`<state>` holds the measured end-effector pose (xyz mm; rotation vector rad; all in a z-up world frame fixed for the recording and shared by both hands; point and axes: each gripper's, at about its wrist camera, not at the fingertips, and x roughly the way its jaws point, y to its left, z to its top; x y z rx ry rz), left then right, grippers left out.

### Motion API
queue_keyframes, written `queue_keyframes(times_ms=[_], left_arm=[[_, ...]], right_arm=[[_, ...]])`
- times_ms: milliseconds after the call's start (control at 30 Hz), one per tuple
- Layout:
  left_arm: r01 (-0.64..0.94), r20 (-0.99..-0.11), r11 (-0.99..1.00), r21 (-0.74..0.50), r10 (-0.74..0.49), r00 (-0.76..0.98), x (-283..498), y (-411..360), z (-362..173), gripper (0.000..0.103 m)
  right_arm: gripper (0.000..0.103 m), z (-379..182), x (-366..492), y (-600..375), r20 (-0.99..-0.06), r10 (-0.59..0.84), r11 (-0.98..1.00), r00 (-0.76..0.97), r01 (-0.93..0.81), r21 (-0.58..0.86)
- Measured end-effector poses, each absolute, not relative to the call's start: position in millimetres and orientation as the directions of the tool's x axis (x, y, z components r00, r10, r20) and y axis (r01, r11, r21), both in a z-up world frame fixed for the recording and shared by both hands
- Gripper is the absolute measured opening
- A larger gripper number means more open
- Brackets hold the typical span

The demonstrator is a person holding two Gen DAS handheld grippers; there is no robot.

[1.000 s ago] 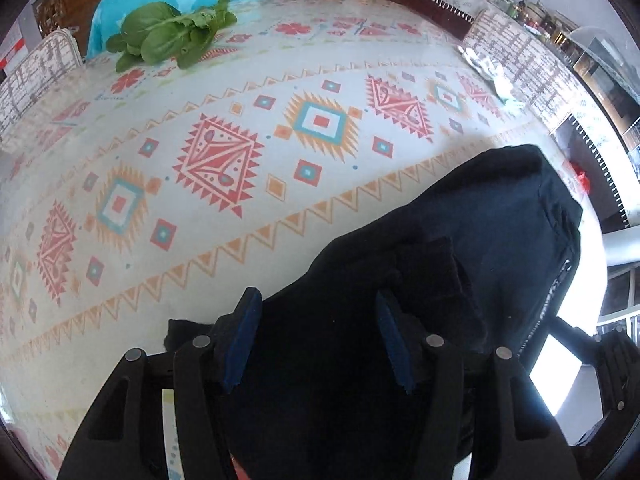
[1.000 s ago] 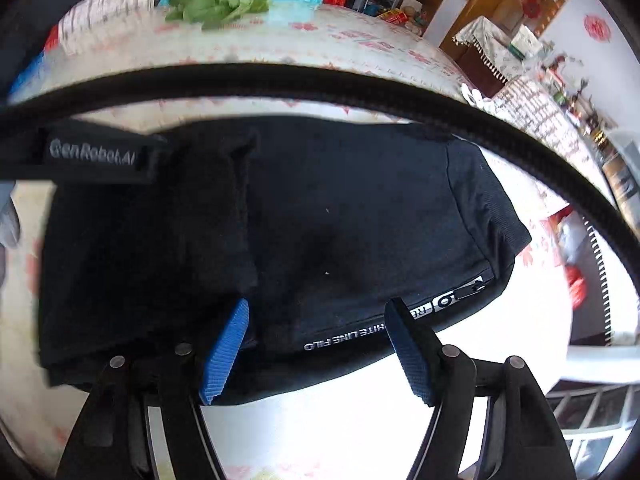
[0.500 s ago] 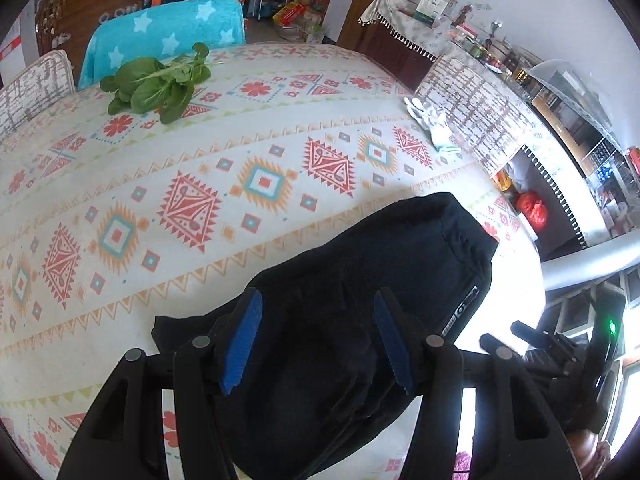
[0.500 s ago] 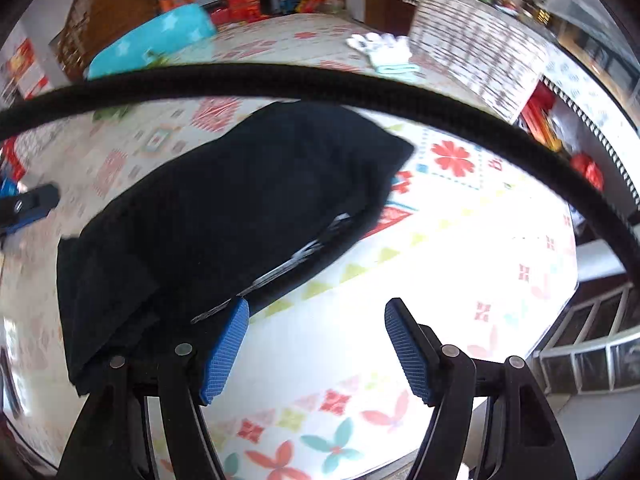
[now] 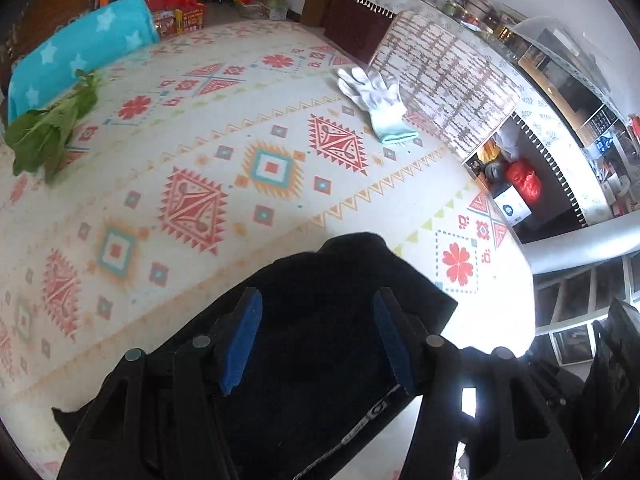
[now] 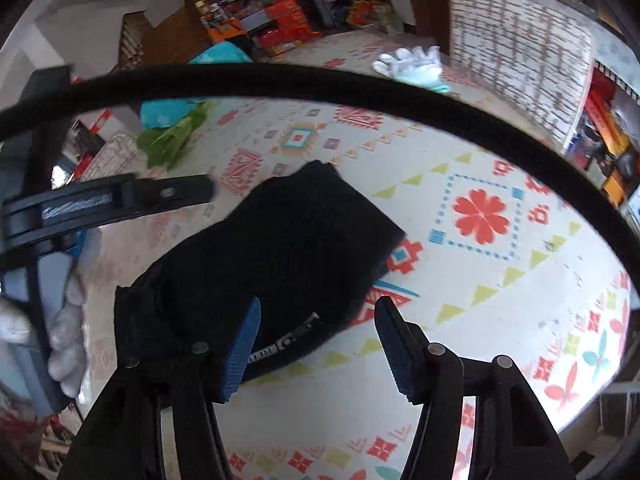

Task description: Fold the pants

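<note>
Black pants (image 6: 280,256) folded in a bundle near the desk (image 5: 200,128) front edge; left tongs (image 5: 316,338) spread above them, right tongs (image 6: 316,344) spread, seemingly not touching; glove (image 5: 376,100) at far edge

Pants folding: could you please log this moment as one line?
pants: folded black bundle on patterned table | left hand-held gripper: open, over pants | right hand-held gripper: open, at pants edge

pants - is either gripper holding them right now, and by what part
Nothing is held. Both the left gripper and the right gripper are open above the folded black pants, which lie on the table.
</note>
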<state>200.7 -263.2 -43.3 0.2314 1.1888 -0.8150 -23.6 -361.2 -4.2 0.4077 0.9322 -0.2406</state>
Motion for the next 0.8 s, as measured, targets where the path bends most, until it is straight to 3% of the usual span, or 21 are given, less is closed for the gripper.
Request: queue_keyframes(times_ms=[233, 433, 700, 800], left_arm=[[0.680, -0.930, 0.709, -0.190, -0.351, 0.107, 221, -322, -95, 0.051], [0.712, -0.933, 0.699, -0.067, -0.297, 0.204, 213, -338, -119, 0.062], [0.684, -0.895, 0.709, -0.172, -0.403, 0.192, 219, -324, -65, 0.055], [0.697, -0.896, 0.691, -0.189, -0.412, 0.166, 214, -314, -58, 0.046]], right_arm=[[0.064, -39, 6, -379, -0.841, 0.018, 0.916, 0.540, 0.328, 0.230], [0.066, -50, -2, -390, -0.851, -0.003, 0.926, 0.525, 0.324, 0.196], [0.066, -10, -28, -406, -0.799, 0.033, 0.911, 0.601, 0.310, 0.271], [0.066, 0, -32, -399, -0.787, 0.066, 0.920, 0.613, 0.269, 0.286]])
